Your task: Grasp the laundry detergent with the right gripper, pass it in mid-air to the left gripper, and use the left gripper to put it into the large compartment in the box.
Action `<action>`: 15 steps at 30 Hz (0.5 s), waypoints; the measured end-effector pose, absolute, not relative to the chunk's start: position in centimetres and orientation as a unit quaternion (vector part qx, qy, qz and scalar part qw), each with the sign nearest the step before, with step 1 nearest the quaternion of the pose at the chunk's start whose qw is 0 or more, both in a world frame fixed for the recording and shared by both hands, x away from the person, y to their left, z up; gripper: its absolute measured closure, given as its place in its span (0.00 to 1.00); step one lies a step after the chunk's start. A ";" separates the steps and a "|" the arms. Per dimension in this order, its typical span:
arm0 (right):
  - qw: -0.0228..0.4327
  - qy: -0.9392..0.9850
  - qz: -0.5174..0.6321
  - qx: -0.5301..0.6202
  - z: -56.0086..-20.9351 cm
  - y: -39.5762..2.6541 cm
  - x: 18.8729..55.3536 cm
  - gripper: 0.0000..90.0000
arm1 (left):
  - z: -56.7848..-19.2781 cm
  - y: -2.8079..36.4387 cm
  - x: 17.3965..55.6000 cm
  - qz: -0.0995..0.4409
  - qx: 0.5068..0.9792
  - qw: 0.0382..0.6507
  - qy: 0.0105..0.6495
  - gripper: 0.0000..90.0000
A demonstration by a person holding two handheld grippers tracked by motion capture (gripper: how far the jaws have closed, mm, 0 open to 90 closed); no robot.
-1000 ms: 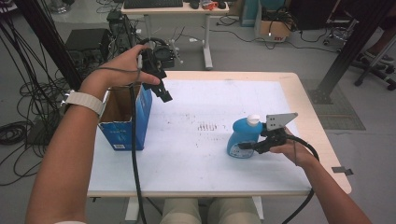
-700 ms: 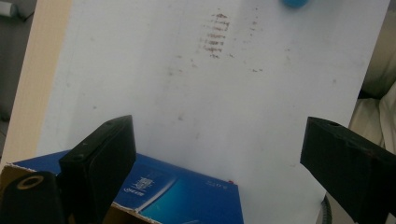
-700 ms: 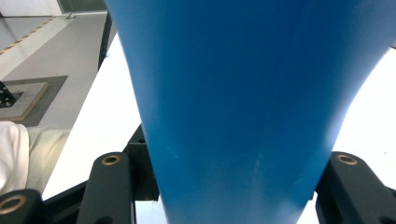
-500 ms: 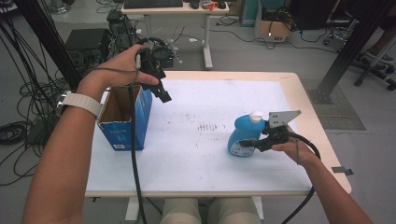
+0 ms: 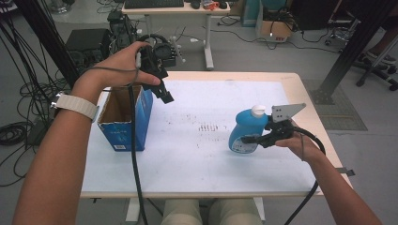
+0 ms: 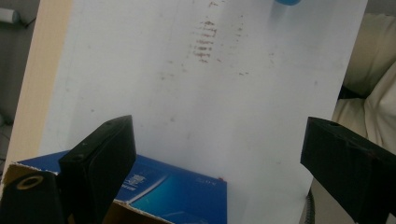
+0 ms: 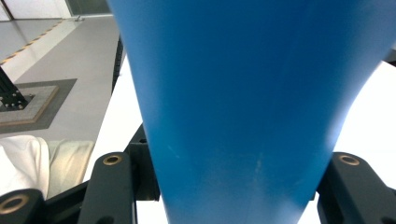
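A blue bottle [image 5: 245, 127] with a white cap stands upright at the right of the white table sheet [image 5: 206, 159]. My right gripper [image 5: 251, 139] is shut on its lower body from the right side. In the right gripper view the bottle [image 7: 243, 93] is clamped between the two black jaws of the right gripper [image 7: 231, 161]. My left gripper [image 5: 166, 95] is held in the air over the right rim of an open blue cardboard box [image 5: 141, 117], pointing down. In its own view the left gripper [image 6: 219, 128] is open and holds nothing, with the box [image 6: 177, 191] below it.
Faint reddish marks [image 5: 209, 126] stain the middle of the sheet. A cable [image 5: 133, 154] hangs from the left gripper across the box's front. Past the far edge are a desk, cables and equipment on the floor. A black post [image 5: 349, 56] stands at the right.
The right gripper and the blue bottle have risen a little. The left hand has edged slightly up over the box.
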State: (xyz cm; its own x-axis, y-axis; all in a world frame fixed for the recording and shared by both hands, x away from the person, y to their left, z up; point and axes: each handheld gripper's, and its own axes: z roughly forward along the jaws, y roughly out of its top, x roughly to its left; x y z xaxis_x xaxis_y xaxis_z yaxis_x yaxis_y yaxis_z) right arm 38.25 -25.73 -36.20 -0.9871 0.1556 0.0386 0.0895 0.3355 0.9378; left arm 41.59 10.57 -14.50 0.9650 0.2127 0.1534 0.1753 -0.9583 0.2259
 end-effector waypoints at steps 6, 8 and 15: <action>0.034 0.826 0.560 0.057 -34.6 -25.4 38.2 0.48 | -13.4 9.9 40.5 0.091 0.986 0.103 0.096 0.12; 0.034 0.826 0.560 0.053 -34.0 -25.1 38.2 0.48 | -13.0 9.5 40.1 0.093 0.986 0.100 0.094 0.12; 0.027 0.832 0.551 0.051 -32.3 -24.3 38.0 0.48 | -12.2 8.6 39.3 0.089 0.987 0.103 0.088 0.11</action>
State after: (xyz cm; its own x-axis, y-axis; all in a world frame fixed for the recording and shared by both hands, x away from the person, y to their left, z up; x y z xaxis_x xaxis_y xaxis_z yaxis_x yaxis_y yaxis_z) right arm 38.04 -24.31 -32.27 -0.9934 0.1141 0.0110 0.0546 0.3871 0.9204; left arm 39.28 8.58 -12.23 0.9686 0.1920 0.1579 0.1554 -0.9635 0.2182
